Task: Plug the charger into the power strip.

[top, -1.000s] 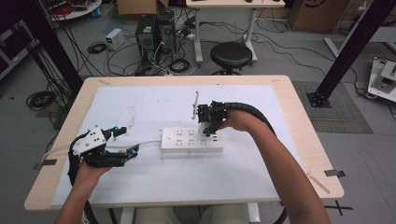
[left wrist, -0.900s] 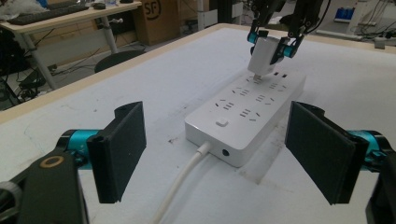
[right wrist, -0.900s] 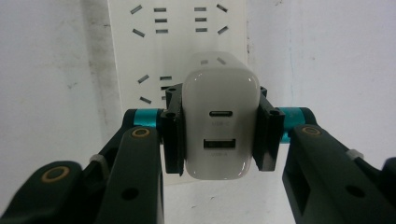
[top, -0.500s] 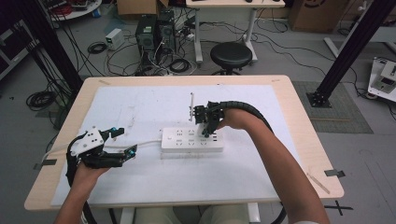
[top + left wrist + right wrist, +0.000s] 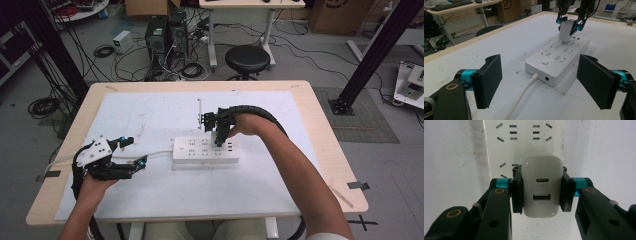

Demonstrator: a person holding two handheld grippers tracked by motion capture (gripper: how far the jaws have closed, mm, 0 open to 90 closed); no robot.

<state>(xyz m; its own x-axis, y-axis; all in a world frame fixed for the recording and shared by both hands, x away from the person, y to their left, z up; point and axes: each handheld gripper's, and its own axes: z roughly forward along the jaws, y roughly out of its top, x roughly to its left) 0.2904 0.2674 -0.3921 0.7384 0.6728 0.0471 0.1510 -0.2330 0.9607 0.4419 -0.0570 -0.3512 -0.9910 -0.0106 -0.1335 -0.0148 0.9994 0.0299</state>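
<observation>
Since a second ago, the right tool [image 5: 219, 142] has dropped slightly, clamping the charger [image 5: 542, 184] by its flat sides over the power strip [image 5: 206, 150] on the bench [image 5: 320, 150]. Light, rigid, smooth plastic: slippery. Left tool [image 5: 544, 82] gapes wide, empty.

left gripper [image 5: 131, 152]: black frame, white housing on top, teal collars at fingertips, flat black rectangular pads [image 5: 490, 81], brass-ringed pivot lower left of its own view | right gripper [image 5: 218, 142]: black linkage arms, teal collars, brass-ringed pivots, white zip ties, black ribbed cable over wrist | forearms: bare, white sleeve edge at bottom right
</observation>
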